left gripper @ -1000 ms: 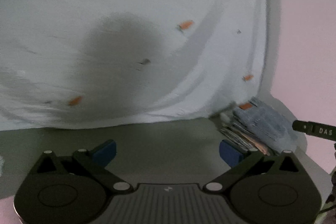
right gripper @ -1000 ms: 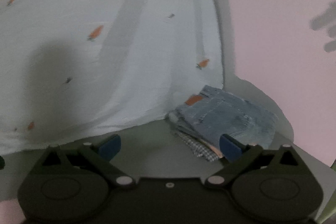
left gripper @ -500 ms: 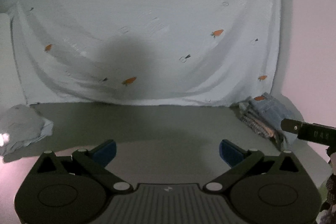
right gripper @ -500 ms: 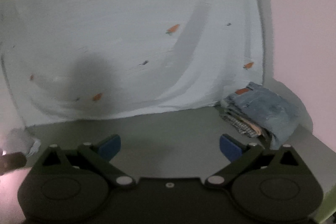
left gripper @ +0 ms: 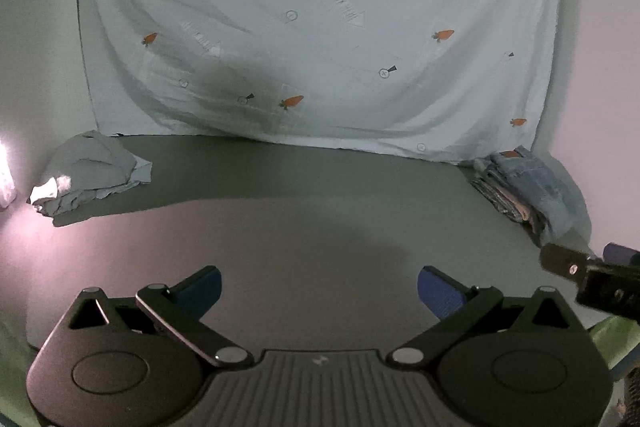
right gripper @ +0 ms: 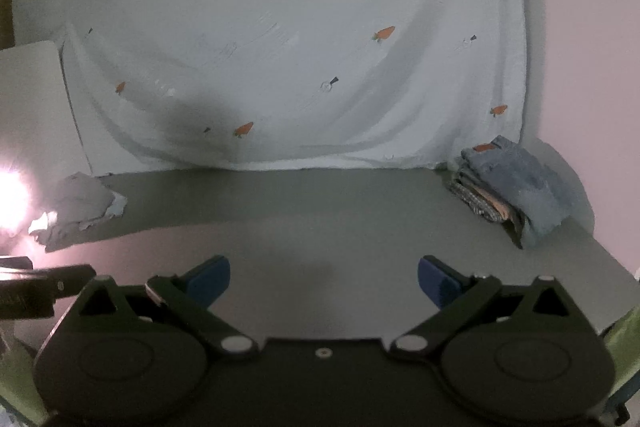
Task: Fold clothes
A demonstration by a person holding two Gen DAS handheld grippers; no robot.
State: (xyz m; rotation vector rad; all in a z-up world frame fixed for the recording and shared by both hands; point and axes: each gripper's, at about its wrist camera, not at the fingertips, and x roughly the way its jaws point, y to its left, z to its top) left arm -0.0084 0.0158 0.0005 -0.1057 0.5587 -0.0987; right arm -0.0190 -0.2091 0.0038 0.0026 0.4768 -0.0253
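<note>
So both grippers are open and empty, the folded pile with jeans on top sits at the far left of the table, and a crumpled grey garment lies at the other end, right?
Not quite: the folded pile with the jeans on top sits at the far right of the table, as the right wrist view shows. The crumpled grey garment lies at the left. Both the left gripper and the right gripper are open and empty.

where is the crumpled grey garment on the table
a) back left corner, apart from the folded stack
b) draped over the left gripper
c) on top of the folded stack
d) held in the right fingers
a: the crumpled grey garment lies at the back left, with the folded stack across the table at the back right.
</note>
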